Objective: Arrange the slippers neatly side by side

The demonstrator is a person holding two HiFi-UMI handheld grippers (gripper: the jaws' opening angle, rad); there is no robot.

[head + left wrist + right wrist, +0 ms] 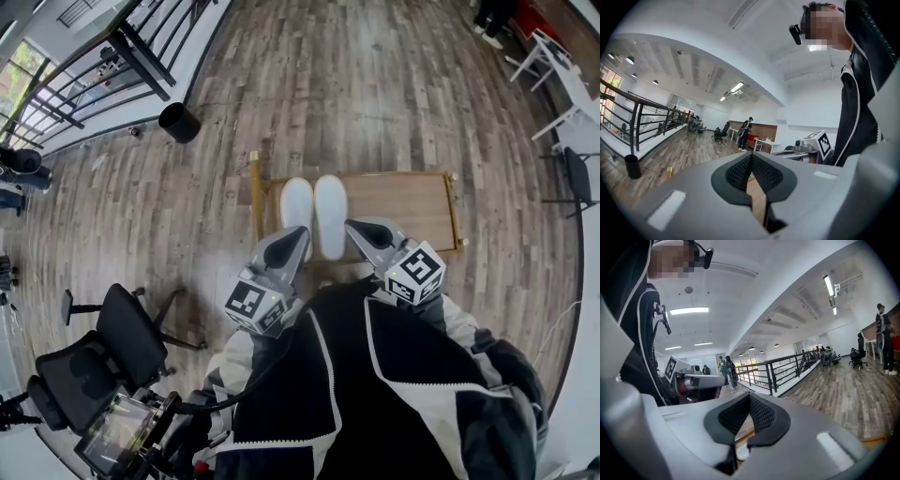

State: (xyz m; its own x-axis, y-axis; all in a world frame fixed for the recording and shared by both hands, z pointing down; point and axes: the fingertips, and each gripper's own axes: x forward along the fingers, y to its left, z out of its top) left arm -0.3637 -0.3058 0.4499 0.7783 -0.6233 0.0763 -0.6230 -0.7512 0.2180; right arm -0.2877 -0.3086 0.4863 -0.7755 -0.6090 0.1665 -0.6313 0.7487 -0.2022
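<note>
Up by the person's chest, the left gripper (pixel 291 242) and right gripper (pixel 364 232) are both clenched on nothing. They hang back since the white slippers (pixel 314 214) sit paired, side by side, on the low wooden table (pixel 403 202). Looks done, I'd say.

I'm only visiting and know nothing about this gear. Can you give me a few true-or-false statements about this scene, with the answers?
1. The two white slippers lie side by side on the wooden table. True.
2. The left gripper is clamped on a slipper. False: its jaws are together with nothing between them.
3. The right gripper has its jaws together and holds nothing. True.
4. The black bin stands on the table. False: it stands on the floor, well apart from the table.
</note>
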